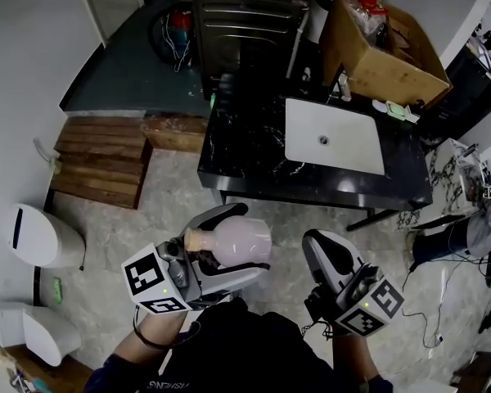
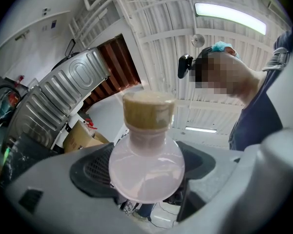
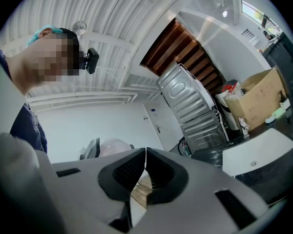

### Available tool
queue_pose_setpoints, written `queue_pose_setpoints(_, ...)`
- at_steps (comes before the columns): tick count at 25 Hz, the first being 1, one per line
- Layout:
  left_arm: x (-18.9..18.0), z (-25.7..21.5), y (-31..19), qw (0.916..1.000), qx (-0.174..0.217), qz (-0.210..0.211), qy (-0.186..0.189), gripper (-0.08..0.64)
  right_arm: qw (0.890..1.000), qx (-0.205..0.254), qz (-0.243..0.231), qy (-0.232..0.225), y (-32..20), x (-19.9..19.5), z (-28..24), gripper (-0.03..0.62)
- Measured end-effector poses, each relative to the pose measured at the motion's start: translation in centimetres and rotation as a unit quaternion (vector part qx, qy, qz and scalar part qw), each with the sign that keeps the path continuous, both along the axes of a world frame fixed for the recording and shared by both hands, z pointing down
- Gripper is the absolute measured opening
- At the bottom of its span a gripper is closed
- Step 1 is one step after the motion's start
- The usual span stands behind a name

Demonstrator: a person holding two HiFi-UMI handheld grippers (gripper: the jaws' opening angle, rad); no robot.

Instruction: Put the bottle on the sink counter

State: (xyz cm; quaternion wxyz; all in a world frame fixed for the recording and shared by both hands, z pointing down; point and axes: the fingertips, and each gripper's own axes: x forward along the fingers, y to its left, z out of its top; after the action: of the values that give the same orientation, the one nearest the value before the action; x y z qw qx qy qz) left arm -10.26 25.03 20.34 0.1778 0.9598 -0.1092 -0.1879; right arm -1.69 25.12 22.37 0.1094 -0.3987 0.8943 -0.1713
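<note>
Two jaws of your left gripper (image 1: 254, 237) clamp the pink, tan-capped bottle (image 2: 146, 172) by its round belly. Your right gripper (image 3: 144, 156) is closed on nothing. You look mid-carry. Next, reach ahead of the jaws to the black sink counter (image 1: 250, 150), set the bottle upright and release.

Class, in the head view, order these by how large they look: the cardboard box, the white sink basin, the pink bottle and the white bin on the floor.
1. cardboard box
2. white sink basin
3. pink bottle and white bin: they look alike, and the bottle is nearer the camera, so they are left unranked.
</note>
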Motion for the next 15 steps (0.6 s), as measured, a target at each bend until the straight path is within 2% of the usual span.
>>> queue_pose_setpoints(8,-1.8,0.2,-3.6,1.0,-0.002,0.0,-0.001,0.397,1.0,0.0,0.004,0.001,-3.4,-1.5,-0.1,0.028)
queue_pose_setpoints(15,-1.7,0.7,-6.3,1.0,-0.004,0.003,-0.003,0.396,1.0,-0.005,0.008,-0.001,-6.0,-1.3,0.6,0.028)
